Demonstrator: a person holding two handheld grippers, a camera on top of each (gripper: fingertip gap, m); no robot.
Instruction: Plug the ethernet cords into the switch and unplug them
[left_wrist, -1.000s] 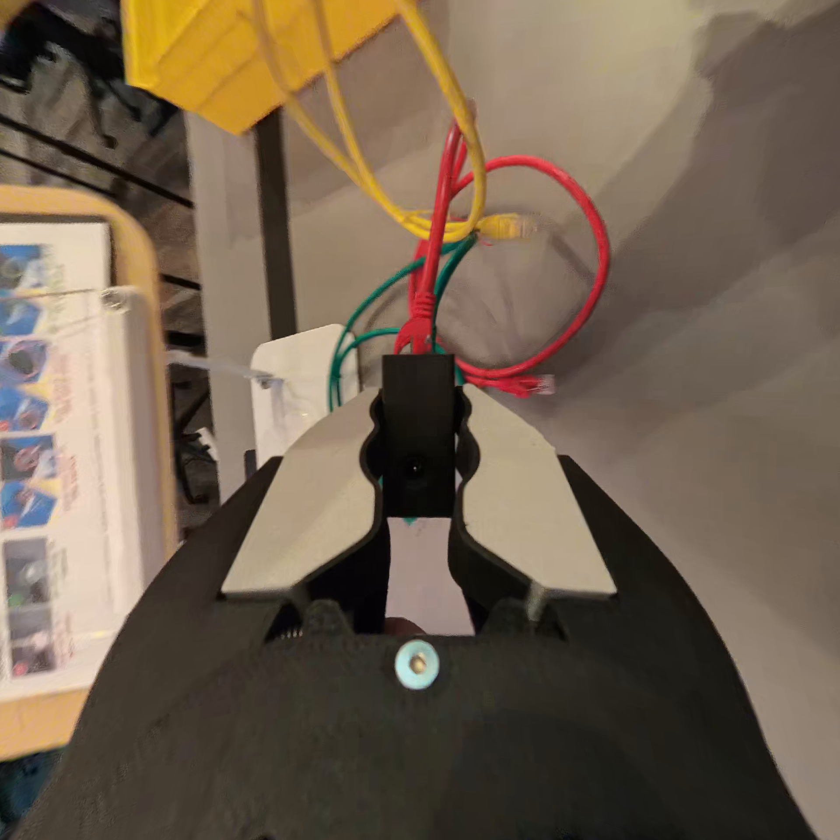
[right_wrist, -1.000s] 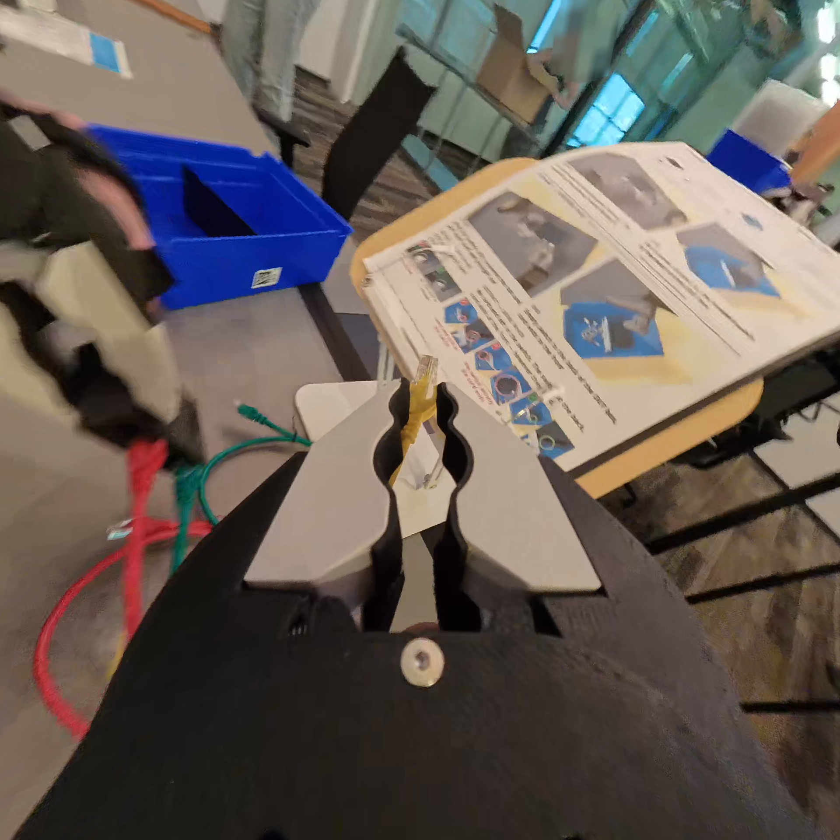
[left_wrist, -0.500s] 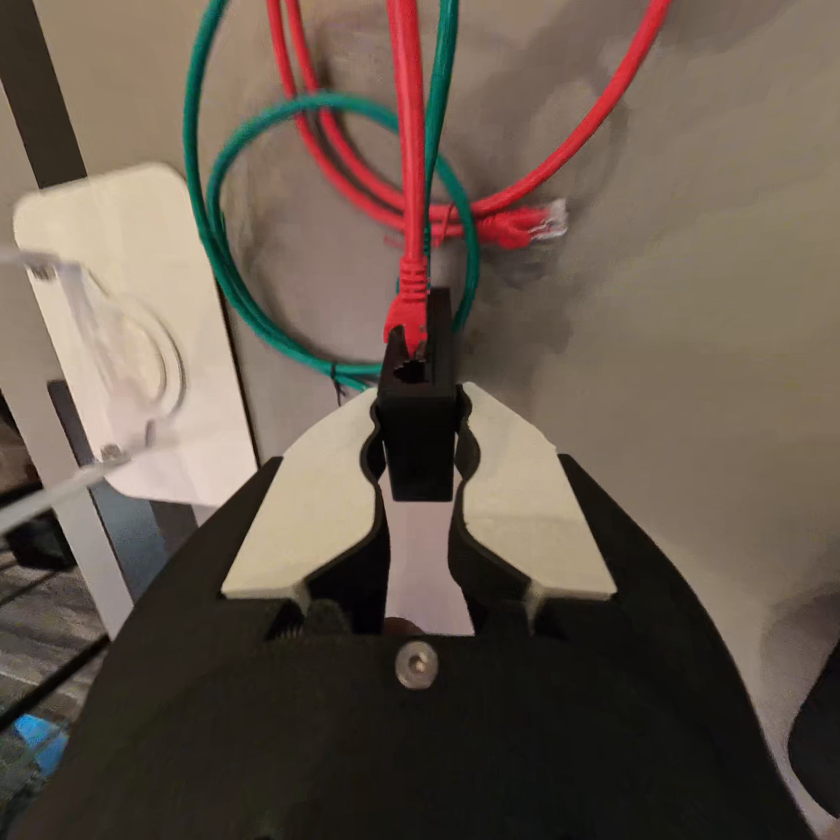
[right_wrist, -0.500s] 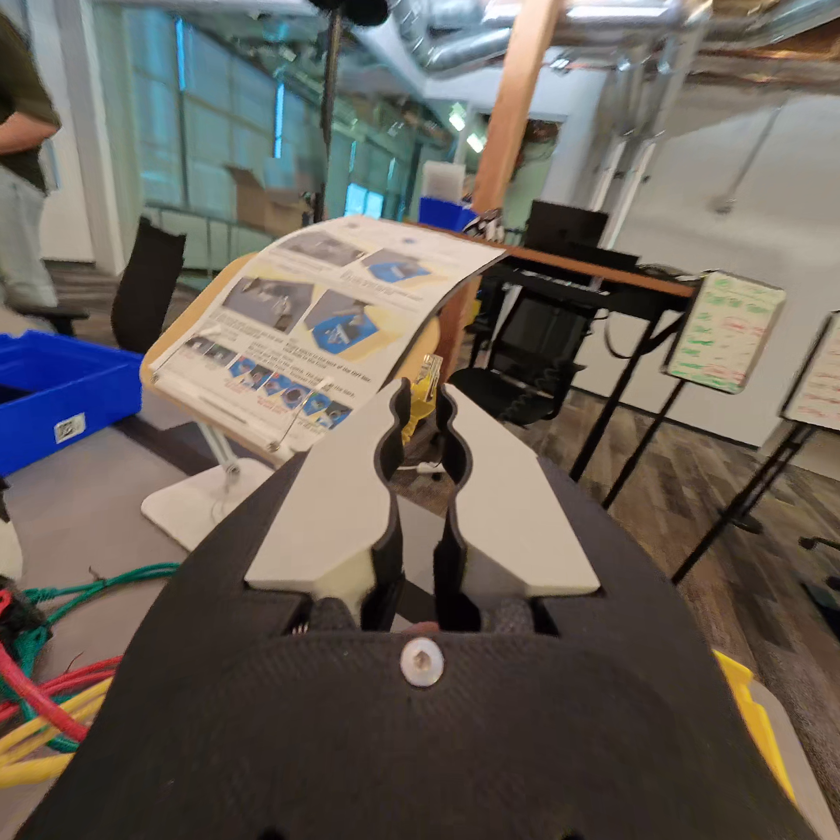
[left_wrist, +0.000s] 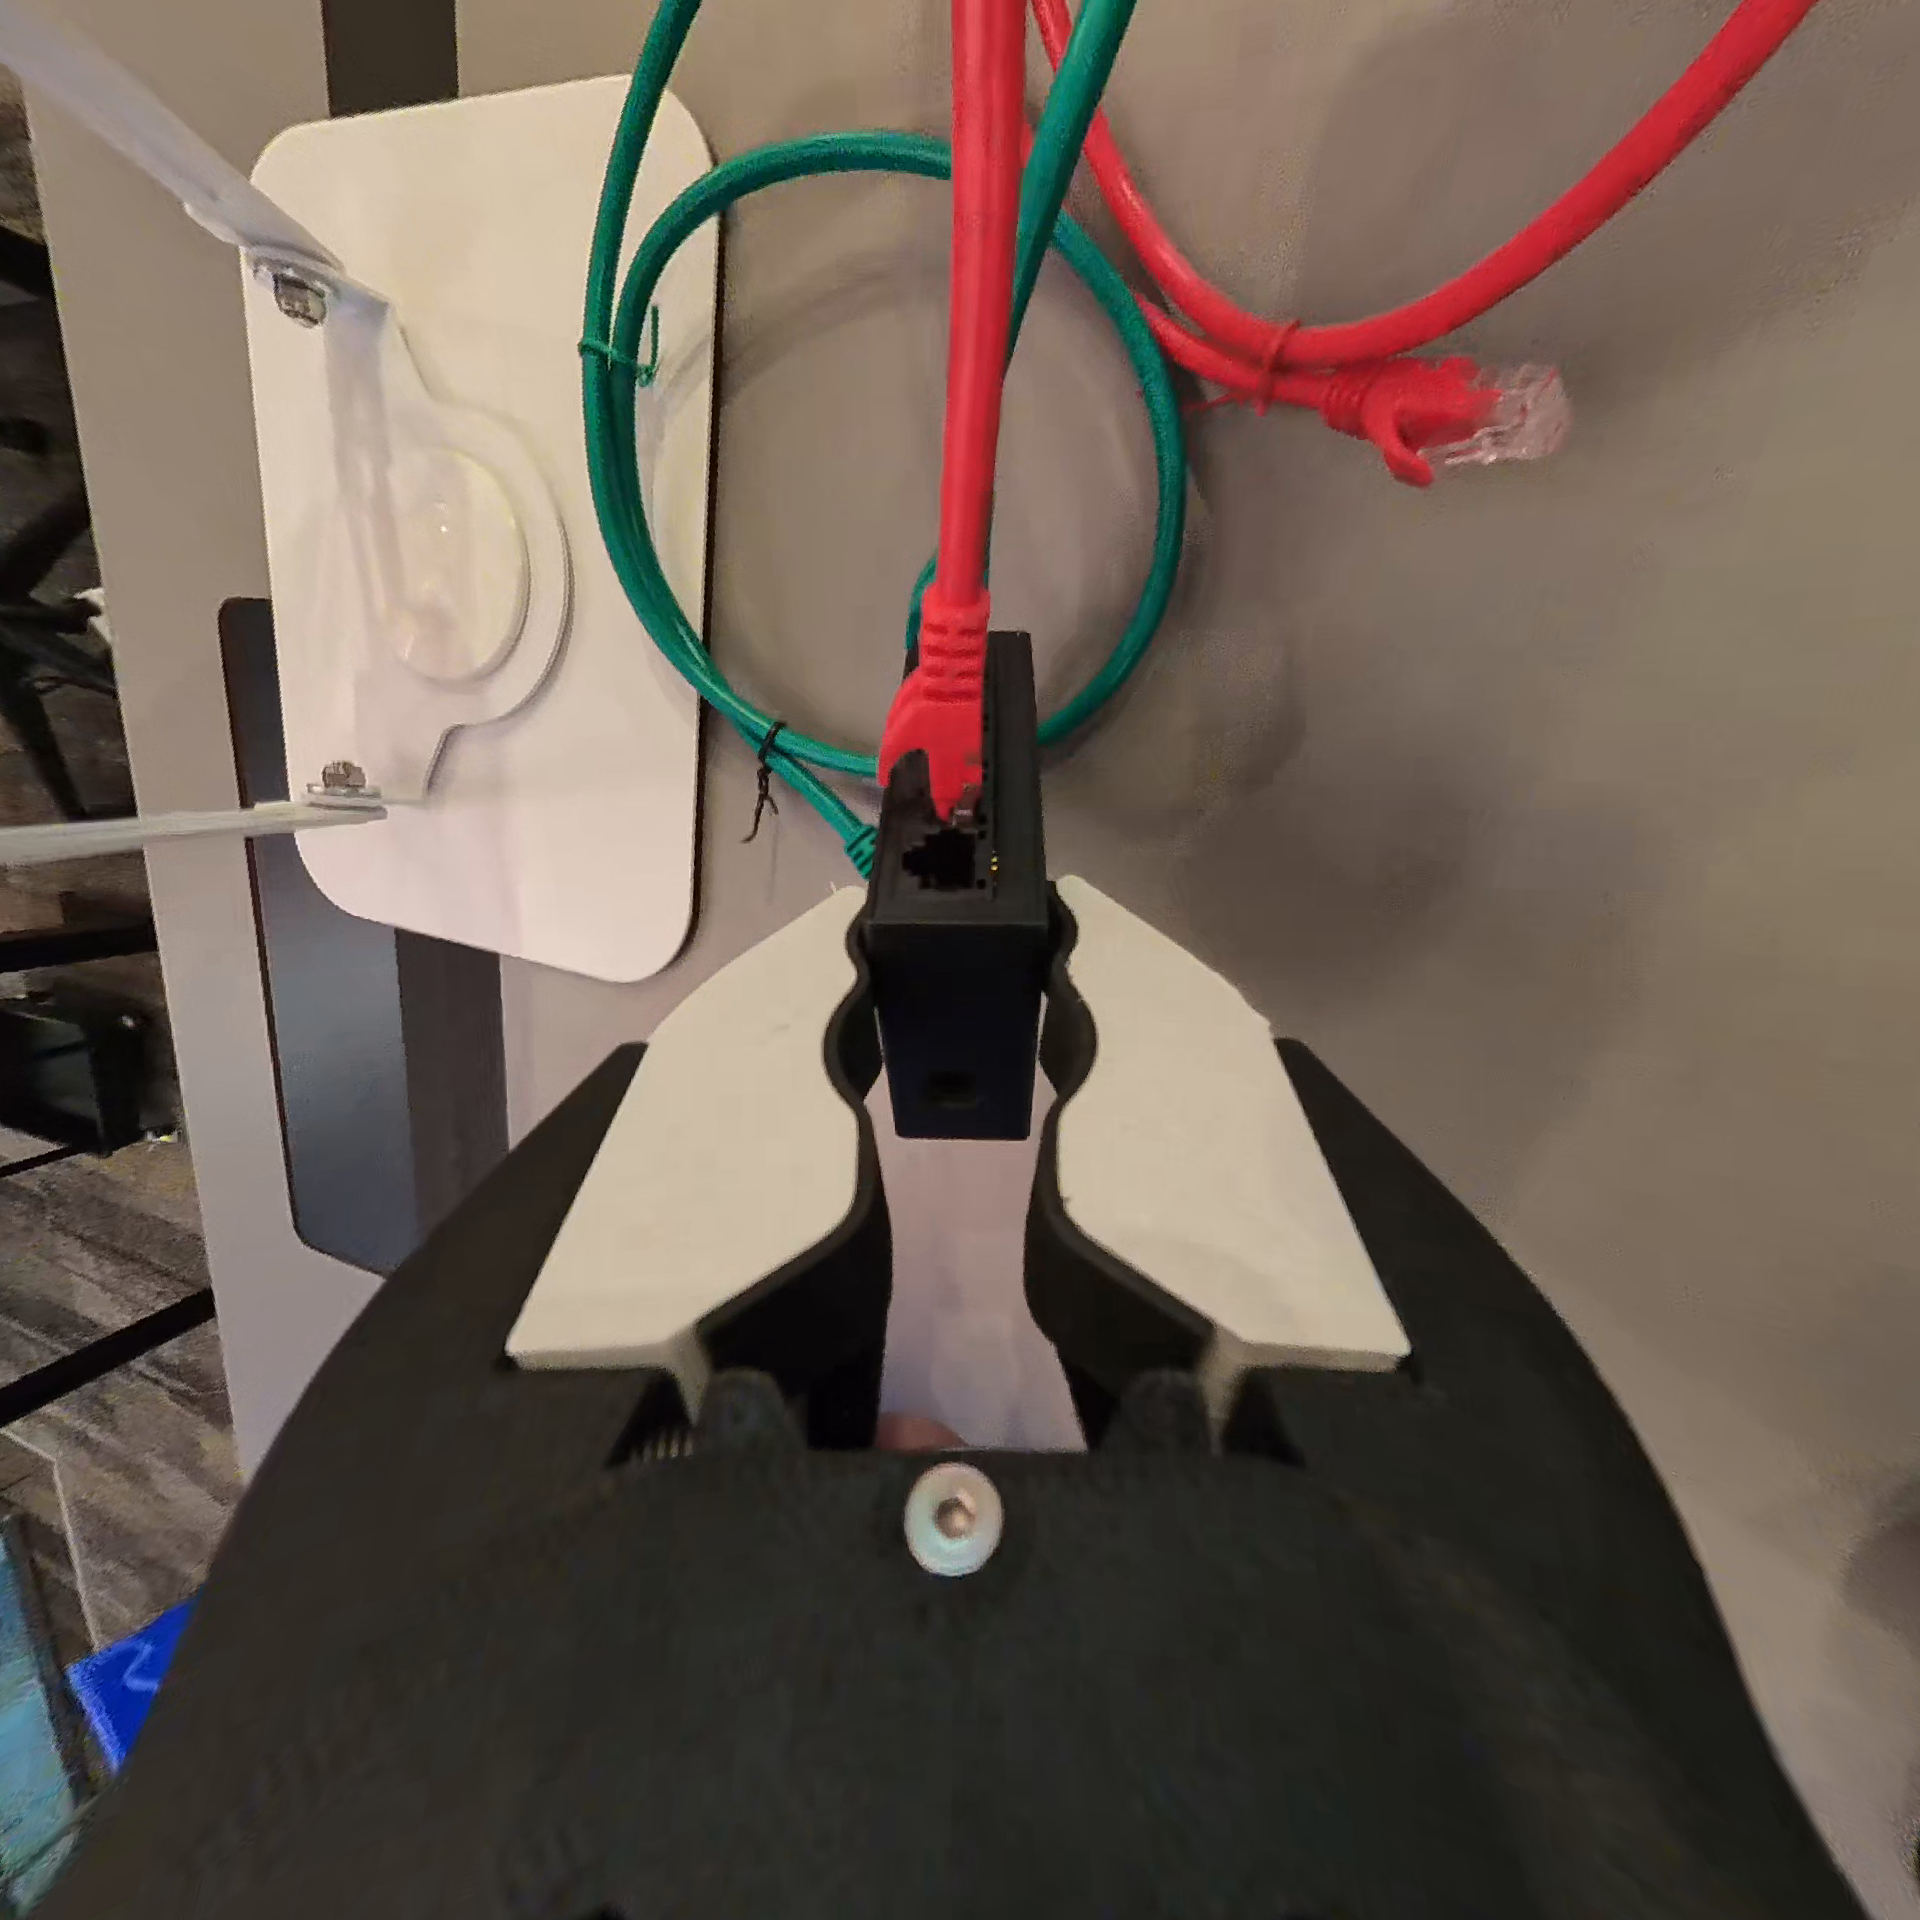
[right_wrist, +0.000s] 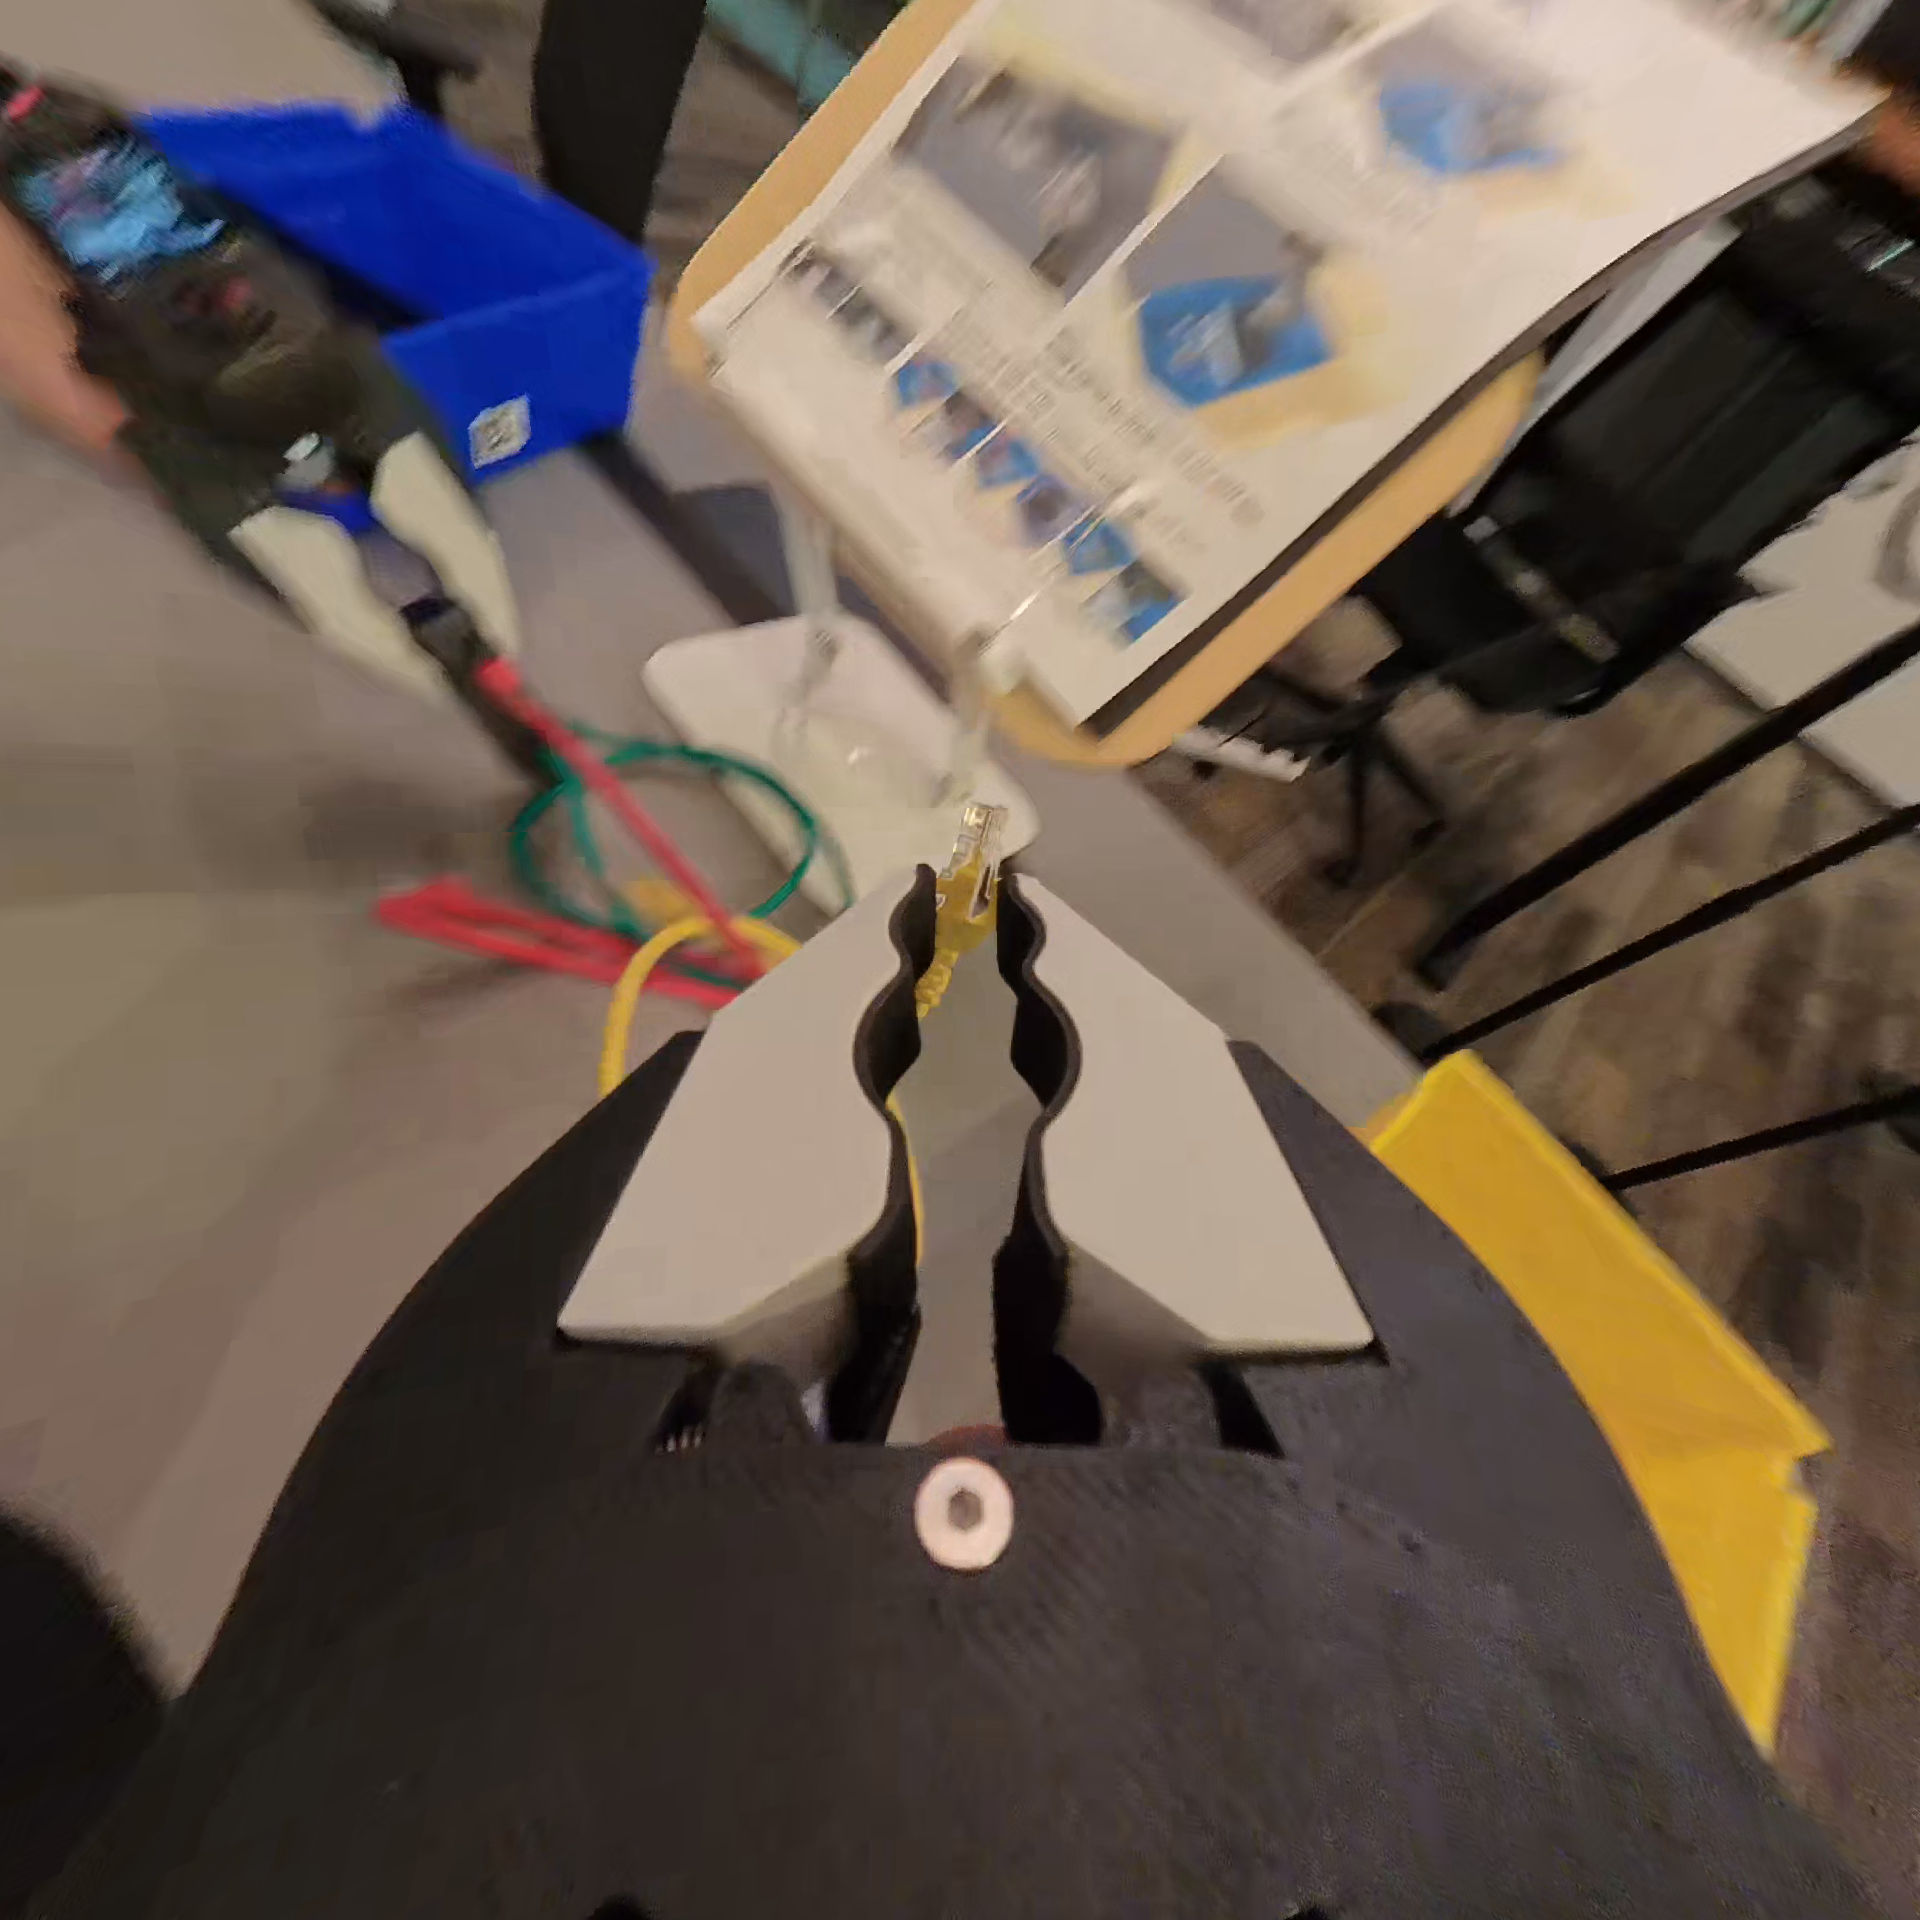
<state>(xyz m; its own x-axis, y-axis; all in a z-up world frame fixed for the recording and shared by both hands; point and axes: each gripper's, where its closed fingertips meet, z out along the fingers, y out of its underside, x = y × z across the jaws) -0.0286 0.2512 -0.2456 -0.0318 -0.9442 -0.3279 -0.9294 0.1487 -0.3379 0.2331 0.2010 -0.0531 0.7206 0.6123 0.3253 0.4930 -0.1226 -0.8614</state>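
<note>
In the left wrist view my left gripper (left_wrist: 956, 906) is shut on a small black switch (left_wrist: 961, 1039), held above the grey table. A red ethernet cord (left_wrist: 971, 364) is plugged into the switch, and an empty port (left_wrist: 940, 857) shows below its plug. The red cord's other plug (left_wrist: 1455, 416) lies loose on the table. A green cord (left_wrist: 1153, 468) loops behind the switch; its plug is mostly hidden. In the right wrist view my right gripper (right_wrist: 964, 878) is shut on a yellow ethernet plug (right_wrist: 971, 862), its cable (right_wrist: 634, 987) trailing left. The left gripper (right_wrist: 384, 561) shows blurred at upper left.
A white stand base (left_wrist: 478, 520) with a clear holder sits left of the cords and carries a tilted printed sheet on a board (right_wrist: 1195, 364). A blue bin (right_wrist: 436, 260) stands at the back left. A yellow bin (right_wrist: 1610, 1351) sits at the table's right edge. Some 35 cm of space lies between my two pairs of fingers.
The right gripper has swung back down from the room toward the table and cords, still holding the yellow plug. The left gripper has kept the switch; the white stand base now shows more fully.
</note>
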